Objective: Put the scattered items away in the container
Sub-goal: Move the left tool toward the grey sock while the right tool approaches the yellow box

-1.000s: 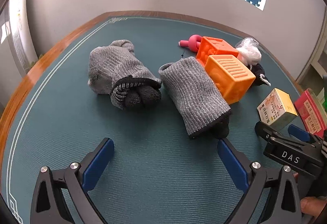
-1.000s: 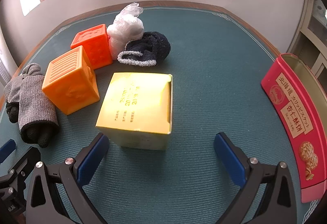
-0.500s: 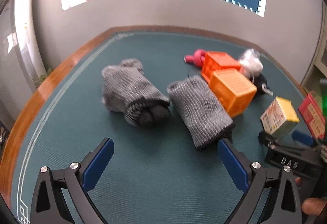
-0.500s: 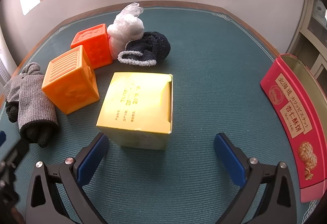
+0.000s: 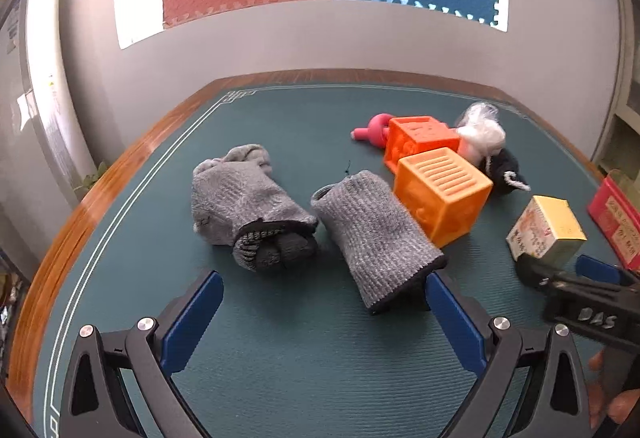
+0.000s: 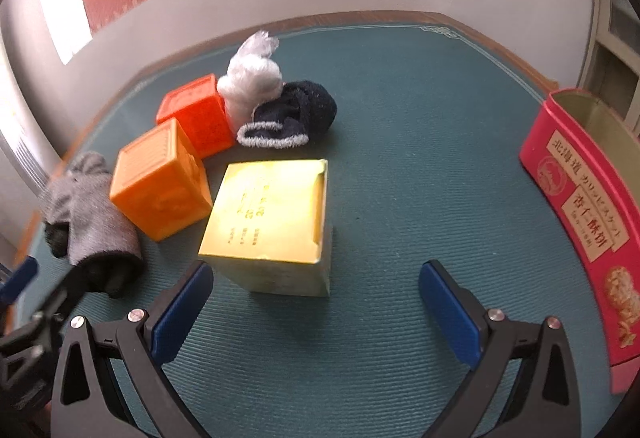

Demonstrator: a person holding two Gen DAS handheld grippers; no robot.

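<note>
Two rolled grey socks (image 5: 248,206) (image 5: 376,234) lie on the teal mat ahead of my open, empty left gripper (image 5: 320,310). Beyond them are two orange cubes (image 5: 442,192) (image 5: 418,136), a pink toy (image 5: 372,128), a white wad (image 5: 482,130) and a dark sock (image 5: 504,168). A yellow box (image 6: 268,214) stands just ahead of my open, empty right gripper (image 6: 316,302), nearer its left finger. The red tin container (image 6: 580,214) stands open at the right.
The mat lies on a wooden table whose edge (image 5: 80,214) curves along the left and back. A grey wall rises close behind. The right gripper's body (image 5: 580,302) shows at the right of the left wrist view.
My left gripper has pulled back and risen, so the socks look smaller and more wall shows. My right gripper has also lifted and tilted a little; the objects stay in place.
</note>
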